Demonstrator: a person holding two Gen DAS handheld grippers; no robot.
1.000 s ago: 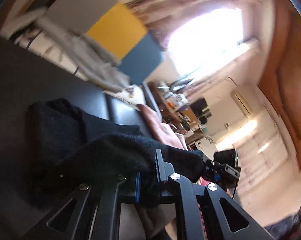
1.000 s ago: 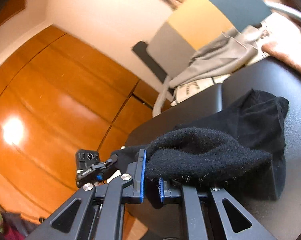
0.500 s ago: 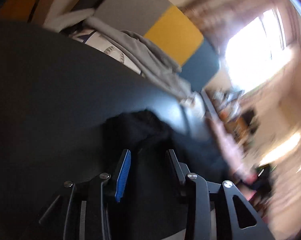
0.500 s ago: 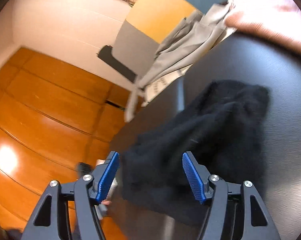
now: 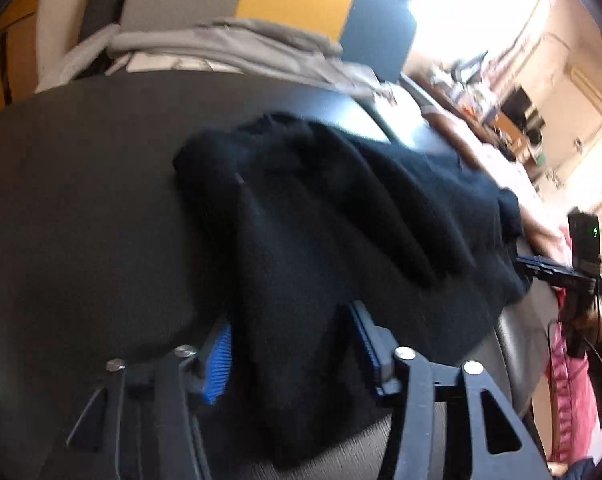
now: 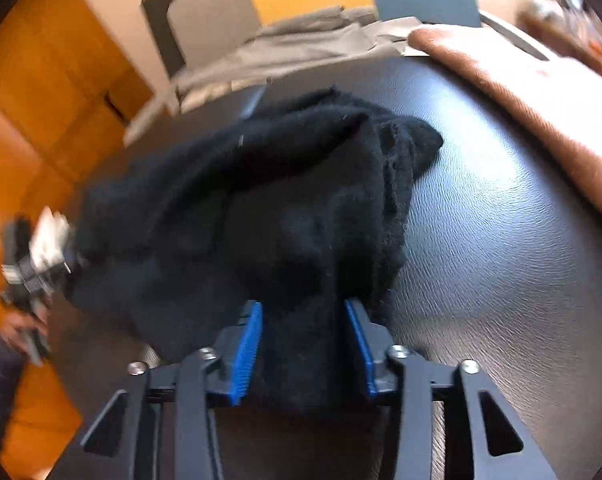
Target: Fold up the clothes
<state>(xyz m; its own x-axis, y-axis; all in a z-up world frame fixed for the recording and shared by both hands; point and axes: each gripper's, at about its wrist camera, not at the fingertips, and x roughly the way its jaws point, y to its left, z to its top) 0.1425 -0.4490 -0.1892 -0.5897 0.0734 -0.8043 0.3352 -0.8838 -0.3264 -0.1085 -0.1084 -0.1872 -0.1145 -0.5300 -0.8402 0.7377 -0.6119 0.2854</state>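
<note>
Black knit garment [image 5: 341,216], fuzzy and bunched into soft ridges, lies on the dark grained leather-textured desk [image 6: 501,240]. My left tongs [image 5: 293,344] and right tongs [image 6: 303,344] both stand apart, ribbed blue pads straddling its near edge. Grey cloth [image 5: 221,44] lies crumpled beyond.

Two close, low wrist views from opposite ends of one black garment [image 5: 341,216], shared mid-frame.
</note>
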